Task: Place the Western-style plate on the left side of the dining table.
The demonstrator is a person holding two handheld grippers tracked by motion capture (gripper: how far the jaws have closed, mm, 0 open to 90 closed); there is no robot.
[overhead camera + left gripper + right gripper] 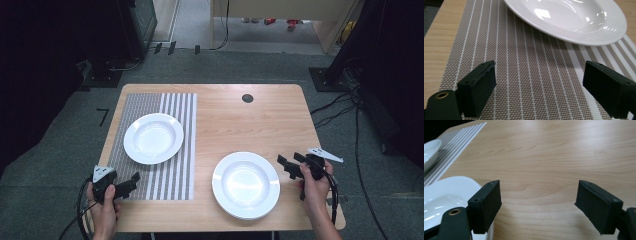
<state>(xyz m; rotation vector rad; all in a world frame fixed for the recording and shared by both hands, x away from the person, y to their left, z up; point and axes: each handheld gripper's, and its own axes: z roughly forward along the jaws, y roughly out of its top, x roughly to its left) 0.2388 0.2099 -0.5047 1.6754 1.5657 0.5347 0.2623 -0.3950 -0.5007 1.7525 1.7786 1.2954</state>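
Two white deep plates are on the wooden table. One plate (153, 138) (571, 18) sits on a striped grey placemat (150, 150) (529, 70) at the left. The other plate (246, 184) (439, 200) lies on bare wood near the front. My left gripper (131, 182) (544, 92) hovers open over the mat's front part, short of the left plate. My right gripper (289, 164) (544, 207) is open just right of the front plate, with only bare wood between its jaws.
The table (235, 115) has a round dark cable hole (247, 98) near its far edge. Cables (345, 105) run over the grey floor at the right. Dark equipment stands at the far left and right.
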